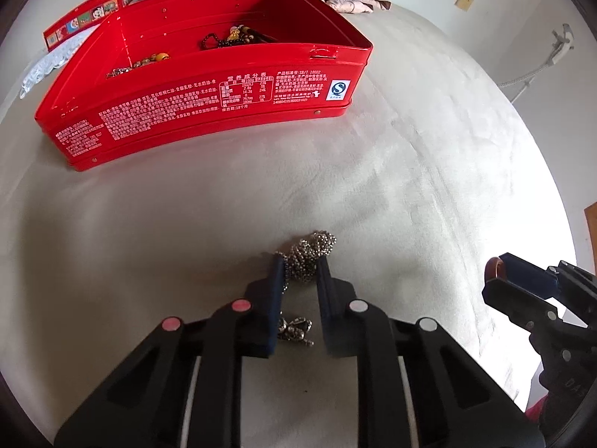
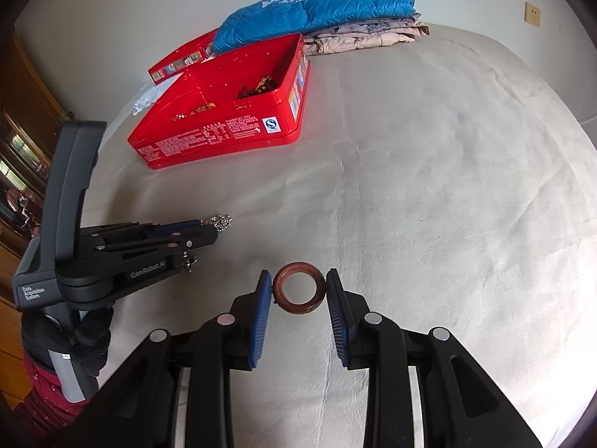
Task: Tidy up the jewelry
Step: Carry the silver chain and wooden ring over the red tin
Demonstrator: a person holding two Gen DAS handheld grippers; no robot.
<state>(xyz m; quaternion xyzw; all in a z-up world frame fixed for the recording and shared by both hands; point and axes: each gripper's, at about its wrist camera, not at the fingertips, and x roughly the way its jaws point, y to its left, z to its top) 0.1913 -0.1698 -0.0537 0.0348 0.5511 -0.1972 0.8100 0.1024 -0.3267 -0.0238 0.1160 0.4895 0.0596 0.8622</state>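
My left gripper (image 1: 300, 263) is shut on a bunched silver bead chain (image 1: 311, 252), low over the bed; the chain's loose end (image 1: 294, 330) hangs between the fingers. My right gripper (image 2: 298, 280) is shut on a brown wooden ring (image 2: 298, 293), held flat between both blue pads. The ring and right gripper also show at the right edge of the left wrist view (image 1: 494, 272). The left gripper with the chain (image 2: 218, 222) shows in the right wrist view. An open red tin box (image 1: 209, 97) holds beaded bracelets (image 1: 238, 37) further back.
The bed is covered with a cream sheet (image 2: 429, 186). The red lid (image 1: 86, 15) lies behind the box. A blue quilted jacket (image 2: 313, 11) and folded patterned cloth (image 2: 365, 35) are stacked at the far edge. White lace (image 1: 44, 67) lies left of the box.
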